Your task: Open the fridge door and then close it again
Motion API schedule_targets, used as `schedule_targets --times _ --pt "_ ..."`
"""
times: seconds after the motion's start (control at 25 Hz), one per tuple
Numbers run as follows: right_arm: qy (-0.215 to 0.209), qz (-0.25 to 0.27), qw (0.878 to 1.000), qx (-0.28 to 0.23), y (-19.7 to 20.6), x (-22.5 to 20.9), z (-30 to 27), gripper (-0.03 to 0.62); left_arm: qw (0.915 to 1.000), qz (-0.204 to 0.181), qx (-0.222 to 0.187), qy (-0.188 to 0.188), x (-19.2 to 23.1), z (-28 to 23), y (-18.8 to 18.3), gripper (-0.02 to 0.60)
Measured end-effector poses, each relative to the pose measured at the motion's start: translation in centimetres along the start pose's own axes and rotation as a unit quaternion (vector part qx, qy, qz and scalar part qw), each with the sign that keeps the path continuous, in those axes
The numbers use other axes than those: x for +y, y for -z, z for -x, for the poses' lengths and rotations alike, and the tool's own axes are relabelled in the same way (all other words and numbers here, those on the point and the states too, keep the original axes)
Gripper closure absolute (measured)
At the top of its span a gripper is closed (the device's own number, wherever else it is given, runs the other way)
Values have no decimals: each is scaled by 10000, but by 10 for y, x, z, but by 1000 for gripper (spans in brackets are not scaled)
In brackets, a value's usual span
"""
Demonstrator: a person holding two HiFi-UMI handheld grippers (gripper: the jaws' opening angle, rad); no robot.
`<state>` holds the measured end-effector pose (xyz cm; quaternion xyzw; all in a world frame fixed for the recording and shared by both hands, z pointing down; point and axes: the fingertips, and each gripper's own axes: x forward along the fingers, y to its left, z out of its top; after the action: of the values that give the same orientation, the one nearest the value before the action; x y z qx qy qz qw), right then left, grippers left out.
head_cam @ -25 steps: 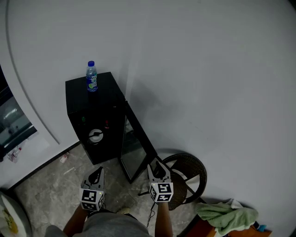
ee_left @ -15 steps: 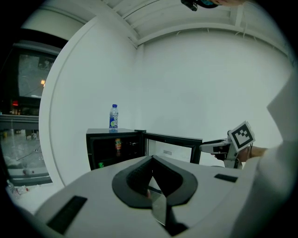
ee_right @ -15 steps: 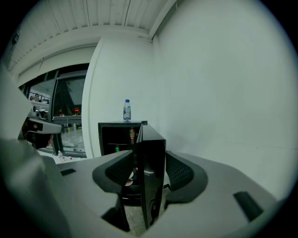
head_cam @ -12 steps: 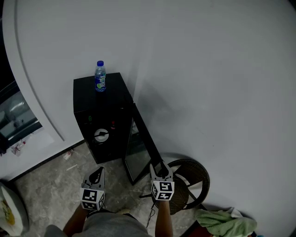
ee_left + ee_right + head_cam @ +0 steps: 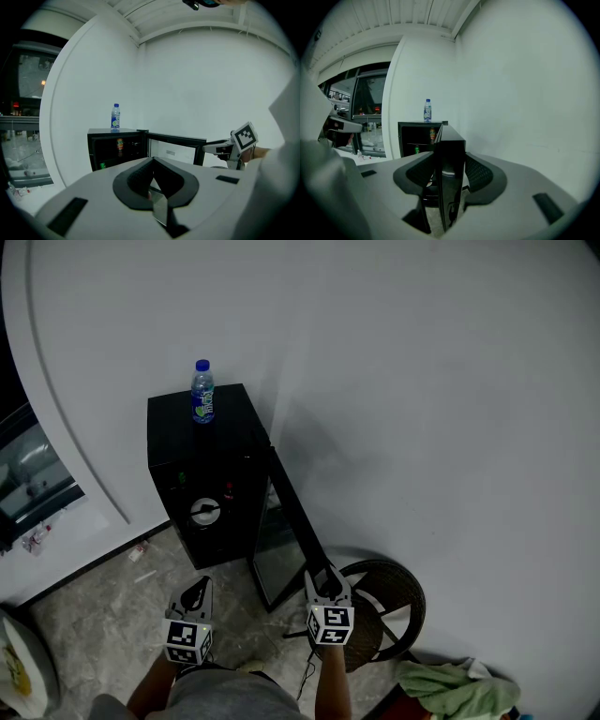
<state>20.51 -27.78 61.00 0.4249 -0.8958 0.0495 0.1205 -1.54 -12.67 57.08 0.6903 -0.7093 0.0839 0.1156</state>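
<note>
Head view: at left, the left gripper (image 5: 196, 590) is seen pressed together and empty, well apart from the black mini fridge (image 5: 187, 465), on which a water bottle (image 5: 202, 392) is stood. The fridge door (image 5: 291, 521) is swung wide open. Its free edge is straddled by the right gripper (image 5: 325, 577), whose jaws have just been opening and are spread clear of it. Opening is judged done; next, the door is to be pushed back until shut.
</note>
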Motion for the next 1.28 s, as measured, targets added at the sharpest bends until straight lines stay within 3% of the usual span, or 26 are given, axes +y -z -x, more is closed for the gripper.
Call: schedule_targets --times 0.6,1.28 --pt "-111 189 9998 4 -1 28 6 381 10000 59 -16 -20 12 9 0 577" --pt "-133 216 9996 84 -3 78 7 382 9998 173 6 -66 58 30 5 577"
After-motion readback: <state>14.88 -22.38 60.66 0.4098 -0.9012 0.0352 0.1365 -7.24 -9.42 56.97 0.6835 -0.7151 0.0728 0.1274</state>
